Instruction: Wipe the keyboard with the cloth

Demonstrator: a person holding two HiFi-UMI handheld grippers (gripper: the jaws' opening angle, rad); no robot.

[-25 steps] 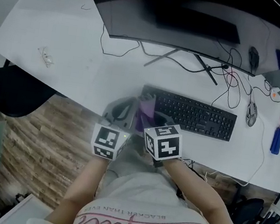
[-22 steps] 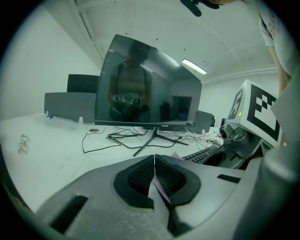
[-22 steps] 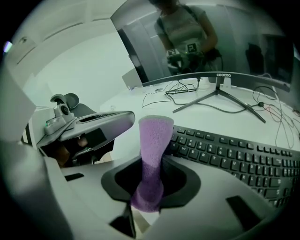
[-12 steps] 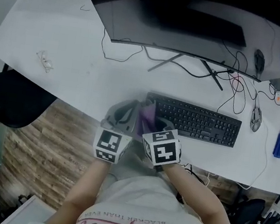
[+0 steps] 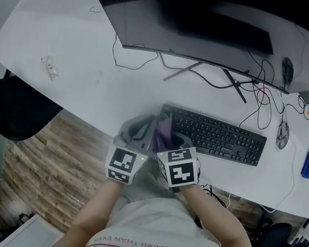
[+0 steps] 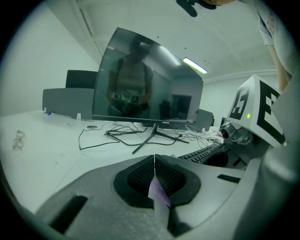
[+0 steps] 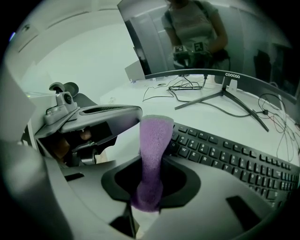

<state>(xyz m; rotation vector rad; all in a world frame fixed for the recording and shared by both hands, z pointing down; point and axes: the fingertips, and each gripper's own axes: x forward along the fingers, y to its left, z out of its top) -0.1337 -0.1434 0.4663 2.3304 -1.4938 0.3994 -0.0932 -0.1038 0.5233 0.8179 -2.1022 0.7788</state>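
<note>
In the head view, the monitor [image 5: 203, 29] is cut off by the top edge, and the keyboard's [image 5: 221, 138] left end is covered by the purple cloth [image 5: 163, 128]. In the left gripper view, only a thin edge of the cloth is seen between the fingers [image 6: 140, 176] of the left gripper [image 6: 154, 176], and most of the keyboard is hidden behind the right gripper [image 7: 149, 183]. At the right end of the surface [image 5: 83, 63], small items [image 5: 305, 163] cannot be identified.

A white curved worktop [image 5: 82, 69] is stretching out ahead of the left claw [image 5: 140, 122] and the right claw [image 5: 171, 134], with a wide curved monitor [image 5: 186, 27] standing beyond them. Wood-plank floor [image 5: 39, 166] is showing left of the left claw, where a black chair [image 5: 13, 107] is sitting. A ceiling strip light [image 6: 194, 65] is glowing overhead.
</note>
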